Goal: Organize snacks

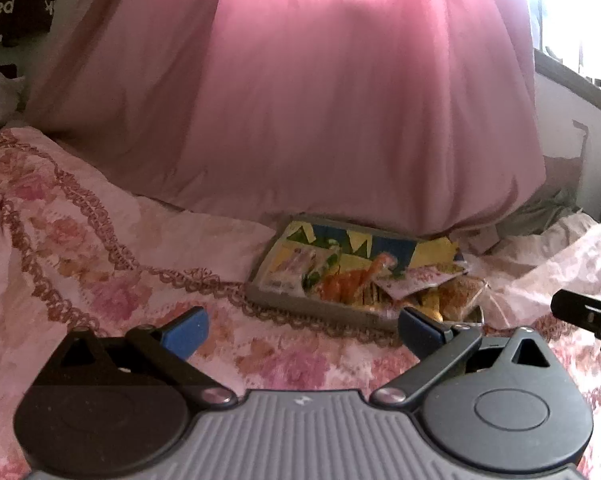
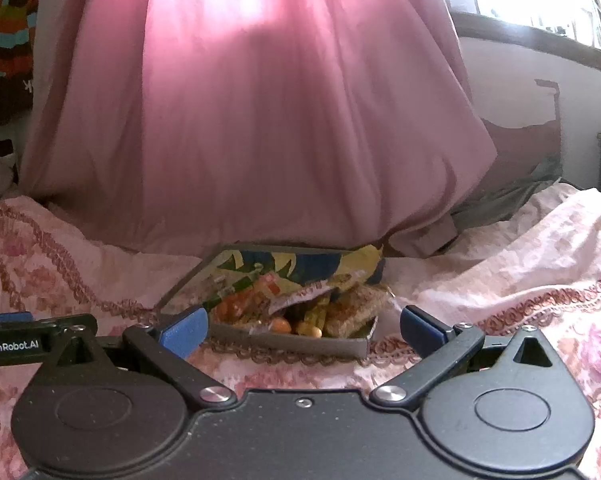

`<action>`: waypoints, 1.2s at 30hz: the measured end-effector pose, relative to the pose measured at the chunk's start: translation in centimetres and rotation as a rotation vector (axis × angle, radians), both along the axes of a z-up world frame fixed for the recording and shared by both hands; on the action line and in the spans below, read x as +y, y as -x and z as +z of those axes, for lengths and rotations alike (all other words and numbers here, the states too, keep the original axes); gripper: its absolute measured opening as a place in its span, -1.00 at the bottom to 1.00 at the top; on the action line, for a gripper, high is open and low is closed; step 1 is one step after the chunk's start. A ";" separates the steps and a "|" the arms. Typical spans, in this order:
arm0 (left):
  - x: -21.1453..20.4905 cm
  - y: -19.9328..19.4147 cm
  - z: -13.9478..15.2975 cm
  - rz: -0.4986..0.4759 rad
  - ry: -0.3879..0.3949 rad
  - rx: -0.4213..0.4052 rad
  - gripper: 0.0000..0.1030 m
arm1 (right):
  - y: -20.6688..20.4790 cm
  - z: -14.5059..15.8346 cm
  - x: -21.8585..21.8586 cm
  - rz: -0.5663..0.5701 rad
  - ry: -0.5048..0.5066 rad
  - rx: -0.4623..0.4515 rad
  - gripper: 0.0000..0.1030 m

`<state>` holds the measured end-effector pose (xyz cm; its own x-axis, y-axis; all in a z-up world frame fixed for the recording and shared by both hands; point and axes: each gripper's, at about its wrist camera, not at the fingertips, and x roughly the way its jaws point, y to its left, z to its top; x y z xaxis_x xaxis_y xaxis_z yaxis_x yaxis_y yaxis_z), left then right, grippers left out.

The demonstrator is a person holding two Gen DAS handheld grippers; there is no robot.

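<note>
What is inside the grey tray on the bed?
The grey tray holds a heap of snack packets: orange, yellow and blue wrappers, and a pale one on top. Whatever lies under the heap is covered, and the pink curtain hides the tray's far edge.

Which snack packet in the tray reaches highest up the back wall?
The big blue-and-yellow bag at the back of the grey tray. It leans against the rear wall under the pink curtain; the orange and brown packets lie lower in front.
</note>
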<state>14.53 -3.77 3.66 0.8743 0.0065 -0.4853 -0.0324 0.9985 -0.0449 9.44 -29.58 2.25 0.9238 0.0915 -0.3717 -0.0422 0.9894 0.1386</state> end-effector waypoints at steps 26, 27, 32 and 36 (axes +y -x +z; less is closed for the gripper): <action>0.1 8.1 -4.3 -0.003 -0.029 0.011 0.99 | 7.2 -4.1 1.5 -0.025 0.041 0.091 0.99; 0.2 8.4 -4.4 0.000 -0.021 0.014 0.99 | 7.3 -4.1 1.6 -0.025 0.046 0.091 0.99; 0.5 8.9 -4.4 0.010 -0.008 0.013 0.99 | 7.8 -4.4 1.8 -0.028 0.056 0.095 0.99; 0.4 9.1 -4.4 0.007 -0.015 0.008 0.99 | 8.0 -4.5 1.9 -0.031 0.058 0.099 0.99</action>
<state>5.44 -3.33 -0.76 0.8701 0.0197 -0.4924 -0.0393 0.9988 -0.0294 1.49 -27.71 -2.28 0.8846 0.0392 -0.4648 -0.0005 0.9965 0.0831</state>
